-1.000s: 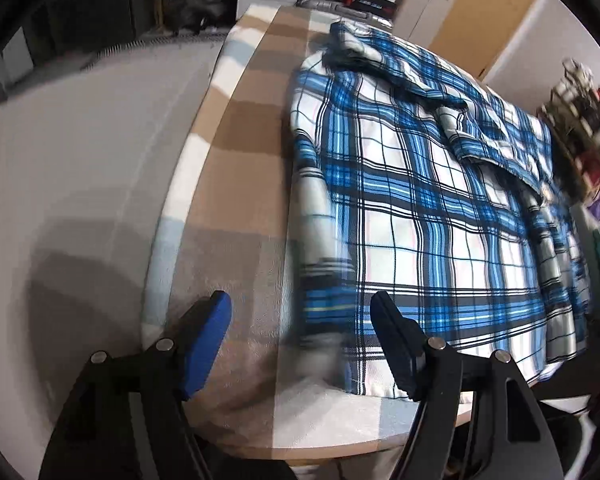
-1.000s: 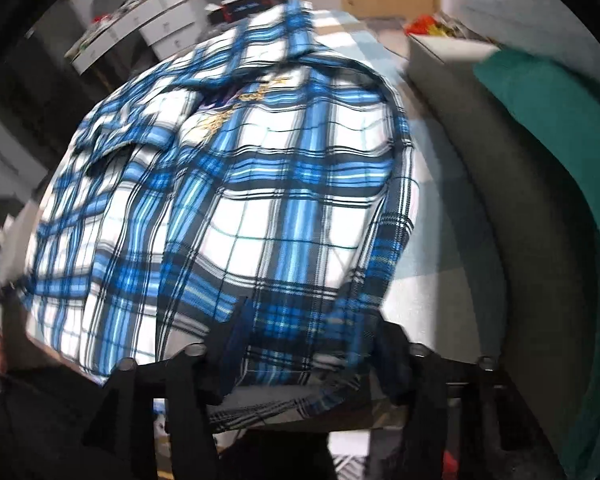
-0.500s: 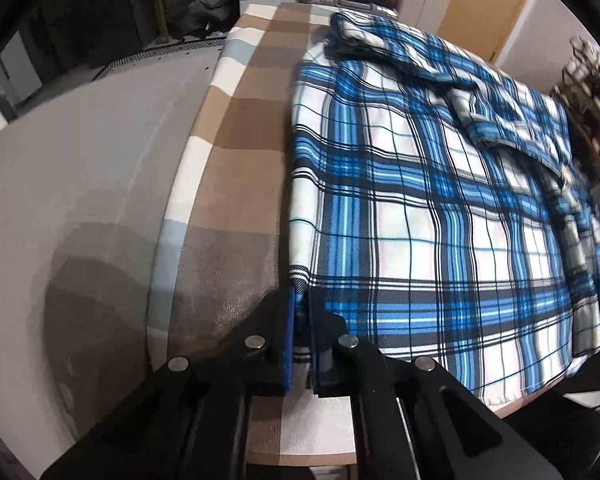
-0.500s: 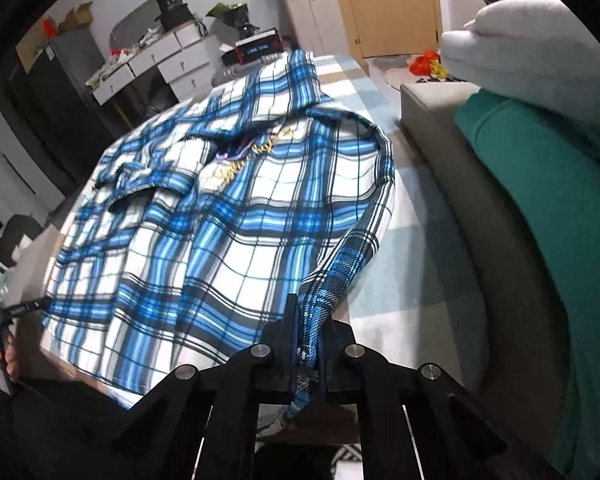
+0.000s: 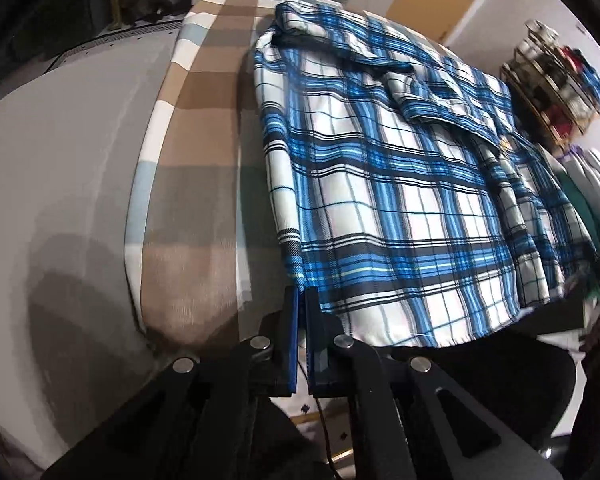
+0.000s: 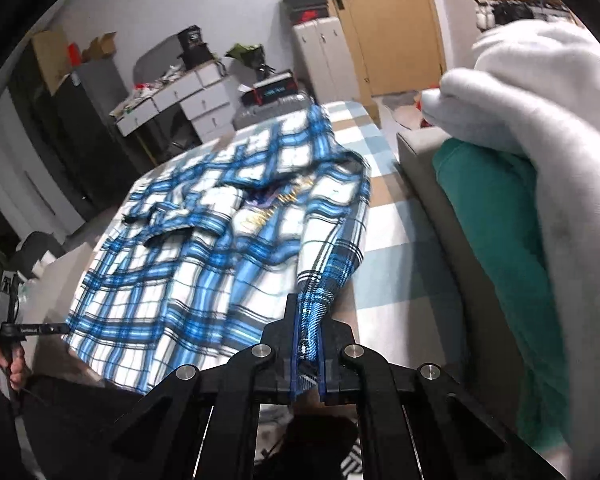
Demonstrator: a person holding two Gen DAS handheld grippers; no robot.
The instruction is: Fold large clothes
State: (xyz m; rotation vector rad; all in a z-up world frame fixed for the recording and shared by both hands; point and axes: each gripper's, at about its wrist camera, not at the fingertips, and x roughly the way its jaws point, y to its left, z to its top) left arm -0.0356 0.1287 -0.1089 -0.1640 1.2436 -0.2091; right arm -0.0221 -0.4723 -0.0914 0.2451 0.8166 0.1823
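A blue and white plaid shirt [image 5: 380, 184] lies spread on a brown and white checked cloth [image 5: 204, 120], collar at the far end. My left gripper [image 5: 301, 300] is shut on the shirt's near left hem corner. In the right wrist view the shirt [image 6: 204, 248] is lifted at its near right corner, where my right gripper [image 6: 305, 312] is shut on the hem. The left gripper also shows in the right wrist view [image 6: 40, 328], held in a hand at the shirt's other corner.
A grey sofa [image 6: 432, 208] with a green garment [image 6: 496, 216] and a white blanket [image 6: 540, 92] runs along the right. White drawers [image 6: 188, 104], boxes and a wooden door [image 6: 384, 20] stand beyond. A grey surface [image 5: 60, 160] lies left of the cloth.
Both grippers closed on the shirt's near hem corners, from open a second ago. Since then both have risen and pulled back, lifting the hem off the cloth.
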